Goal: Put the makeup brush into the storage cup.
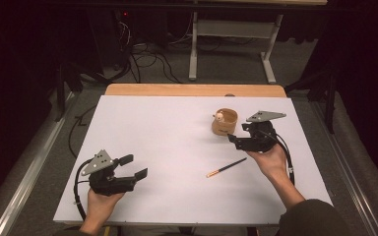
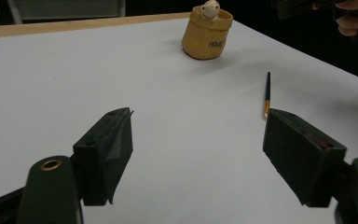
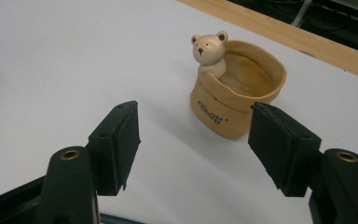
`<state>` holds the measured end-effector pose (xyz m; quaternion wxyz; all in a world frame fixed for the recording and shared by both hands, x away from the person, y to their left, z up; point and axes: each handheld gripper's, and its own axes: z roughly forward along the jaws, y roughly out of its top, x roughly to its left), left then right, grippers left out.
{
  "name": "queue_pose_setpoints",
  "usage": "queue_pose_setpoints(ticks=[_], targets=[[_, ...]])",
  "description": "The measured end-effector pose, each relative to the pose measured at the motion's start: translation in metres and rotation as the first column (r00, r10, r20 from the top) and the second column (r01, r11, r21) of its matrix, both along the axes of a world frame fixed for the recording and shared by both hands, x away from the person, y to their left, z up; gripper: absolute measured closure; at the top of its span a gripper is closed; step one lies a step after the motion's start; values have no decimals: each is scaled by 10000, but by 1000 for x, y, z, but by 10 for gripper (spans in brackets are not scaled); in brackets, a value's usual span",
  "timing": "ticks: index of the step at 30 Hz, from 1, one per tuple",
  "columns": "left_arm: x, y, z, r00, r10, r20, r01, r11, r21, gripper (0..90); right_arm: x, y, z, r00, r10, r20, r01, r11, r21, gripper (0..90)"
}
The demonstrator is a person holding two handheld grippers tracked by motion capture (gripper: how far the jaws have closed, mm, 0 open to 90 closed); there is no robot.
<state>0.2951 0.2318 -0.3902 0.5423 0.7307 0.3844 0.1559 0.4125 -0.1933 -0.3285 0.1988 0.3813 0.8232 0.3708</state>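
Though jaws gape, pot (image 3: 235, 100) just beyond.

I see a dim room with grey carpet (image 1: 236, 64) beyond my white table (image 1: 152, 128), whose far edge is bare wood (image 1: 192, 90). A white metal stand (image 1: 234, 29) sits behind it, and black cables (image 1: 147, 61) tangle on the floor.
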Motion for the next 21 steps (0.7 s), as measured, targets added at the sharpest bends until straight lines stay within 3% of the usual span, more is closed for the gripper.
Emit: queue_pose_setpoints(ticks=[9, 21], targets=[[0, 0, 0, 10000, -22, -20, 22, 10000, 27, 248, 3, 8, 0, 9962, 694, -521, -745, 9919, -1028, 354], [0, 0, 0, 10000, 1, -29, -1, 10000, 27, 248, 6, 11, 2, 9905, 951, -993, -1114, 9784, -1743, 354]])
